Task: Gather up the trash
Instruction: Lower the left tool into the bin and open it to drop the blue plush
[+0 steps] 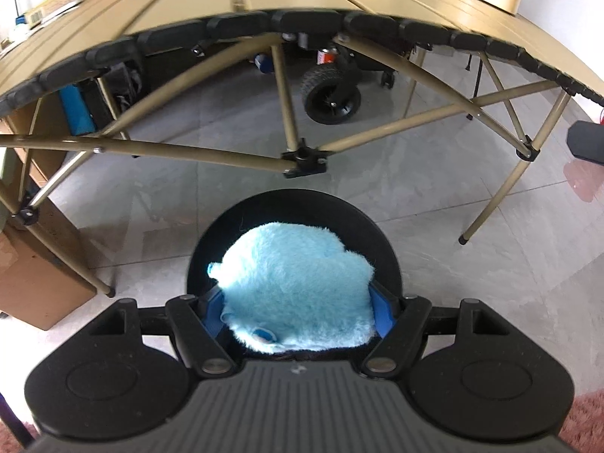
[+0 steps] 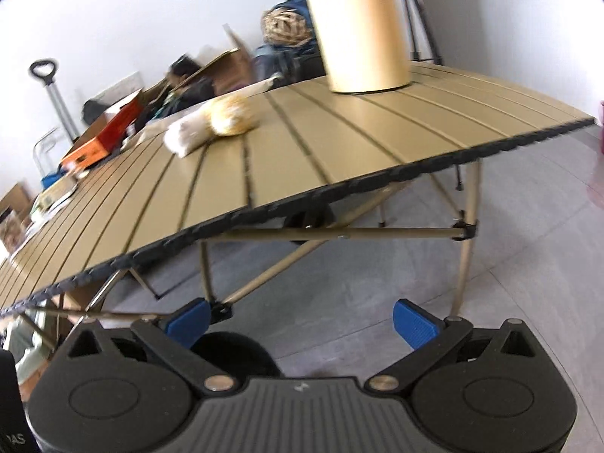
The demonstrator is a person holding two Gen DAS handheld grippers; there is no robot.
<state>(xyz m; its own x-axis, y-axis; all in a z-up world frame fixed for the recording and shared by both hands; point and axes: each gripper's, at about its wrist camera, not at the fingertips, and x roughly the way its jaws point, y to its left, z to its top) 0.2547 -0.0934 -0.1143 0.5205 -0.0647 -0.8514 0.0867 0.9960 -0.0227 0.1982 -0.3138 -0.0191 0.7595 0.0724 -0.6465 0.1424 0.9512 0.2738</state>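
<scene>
One slatted tan table (image 2: 339, 143), grey tiled floor (image 1: 415, 226), white wall (image 2: 113, 19)

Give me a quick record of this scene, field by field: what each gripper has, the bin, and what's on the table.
left gripper: shut on blue plush toy
right gripper: open, nothing between pads
black round bin: on floor, directly beneath toy
folding table: tan slats, in front of bin
on table: white and yellow plush items, tall cream container
</scene>
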